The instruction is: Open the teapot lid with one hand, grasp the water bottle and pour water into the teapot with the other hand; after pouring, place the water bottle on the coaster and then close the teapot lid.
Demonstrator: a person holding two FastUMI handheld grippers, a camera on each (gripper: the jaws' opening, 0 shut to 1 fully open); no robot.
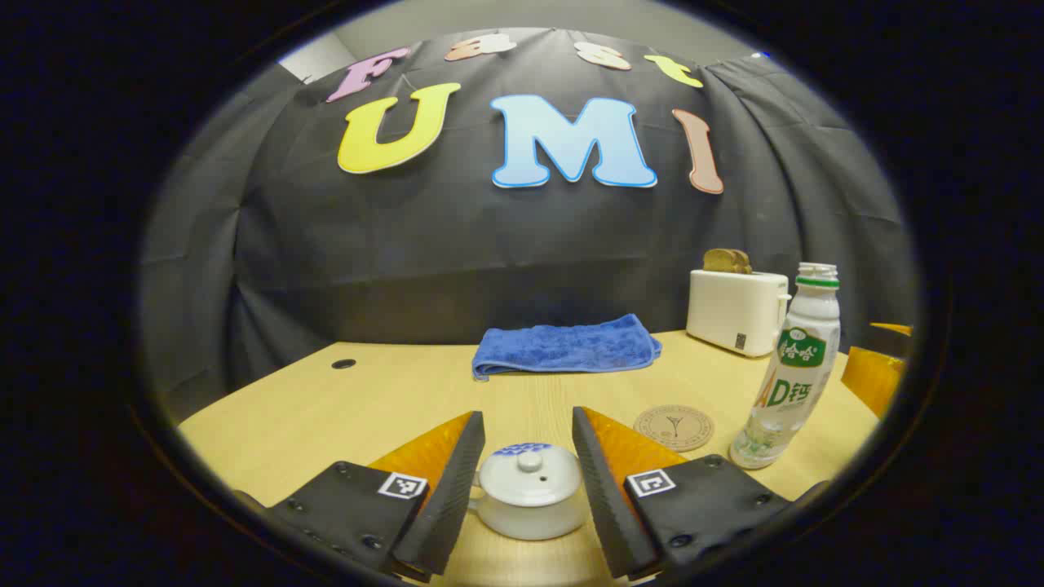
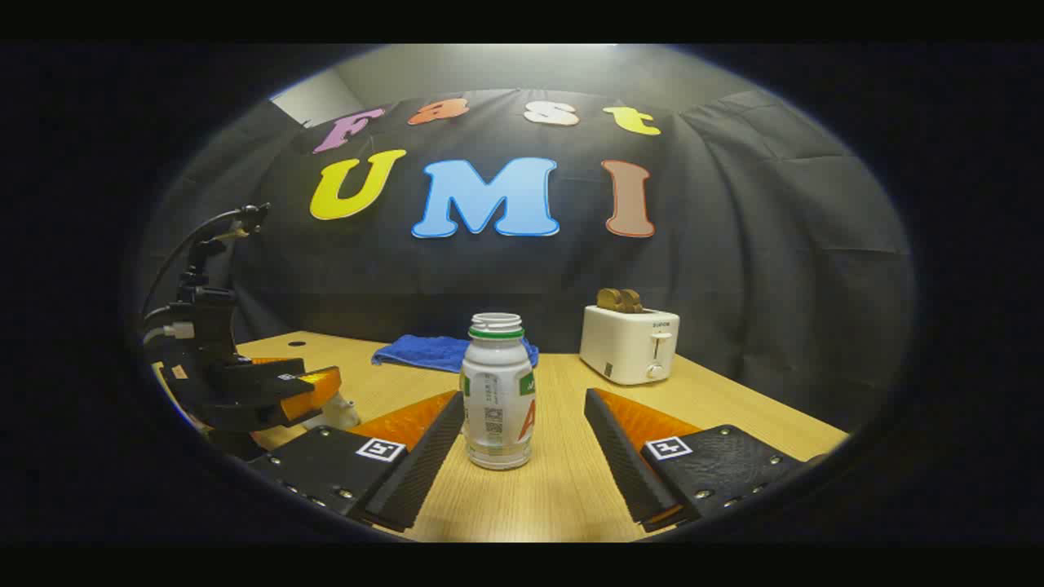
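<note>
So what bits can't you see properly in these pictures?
- Teapot, left gripper view: its sides sit behind the left gripper fingers, so spout and handle are hidden.
- Teapot, right gripper view: mostly behind that gripper.
- Water bottle: water level hidden by its label.
- Coaster: its design is too small to make out.
- Toaster: controls too small.

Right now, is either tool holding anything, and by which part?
Nothing is held. The left tool is open with the teapot between its fingers, untouched. The right tool is open around the water bottle, not gripping.

table (image 1: 326, 408) left: open | right: water bottle (image 1: 789, 367), toaster (image 1: 736, 310) block
</note>
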